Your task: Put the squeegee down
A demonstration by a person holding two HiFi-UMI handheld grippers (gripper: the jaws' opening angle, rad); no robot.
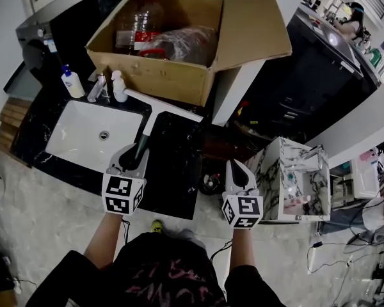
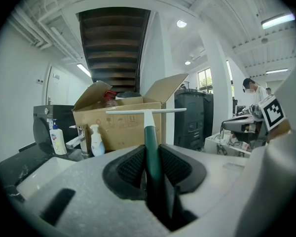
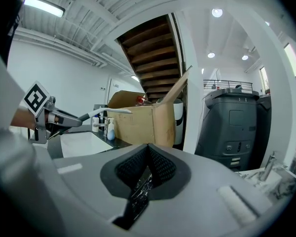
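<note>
Plainly, the left fingers are clamped on the dark green handle of the squeegee, one ribbed pad on each side, taking it at the lower part of the grip. The handle runs straight out from the left gripper, and its white crossbar lies across the far end, pointing toward the cardboard box. The right fingers are pressed together with nothing between them, and the right gripper hangs beside the counter's edge, well apart from the tool.

The squeegee is carried nearly level over the black counter, just beside the white sink. From the right gripper view it looks to be clear of the surface, though whether the blade tip brushes anything I cannot tell.

It should be a light, stiff thing: a slim hard handle and a rigid bar, probably with a soft wiping edge that gives a little. Held so far back, the wide head will tend to dip or swing. The smooth handle could turn in the pads, so the middle of the green grip is the soundest place to hold it. Setting it flat on bare counter, away from the bottles and the tap, looks safest.
</note>
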